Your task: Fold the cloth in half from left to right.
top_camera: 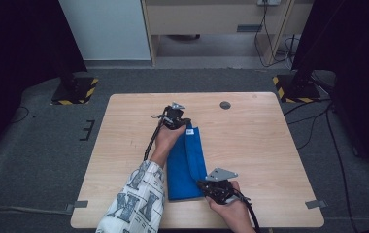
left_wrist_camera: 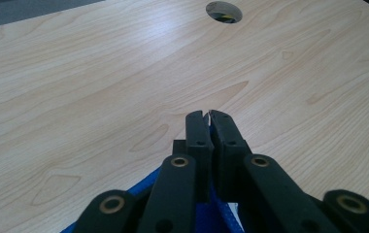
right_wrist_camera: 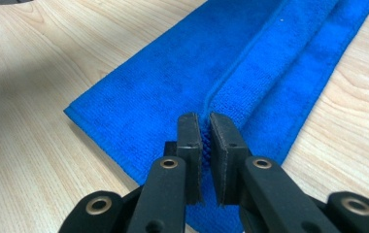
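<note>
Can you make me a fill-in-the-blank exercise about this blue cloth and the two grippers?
1. The microfibre cloth is coloured ____.
2. The right gripper pinches a ____ in the cloth.
3. The left gripper grips the cloth's ____ end.
4. The cloth lies on a ____ table.
Missing words: blue; fold; far; wooden

Left gripper reaches far forward, jaws clamped; right gripper near, jaws pinched.

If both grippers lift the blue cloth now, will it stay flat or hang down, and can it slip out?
The blue cloth will probably sag between the left gripper and the right gripper: it lies folded and soft on the table. It seems light, being thin. Slipping looks unlikely, since its looped, towel-like surface is pinched between the right gripper's jaws.
</note>
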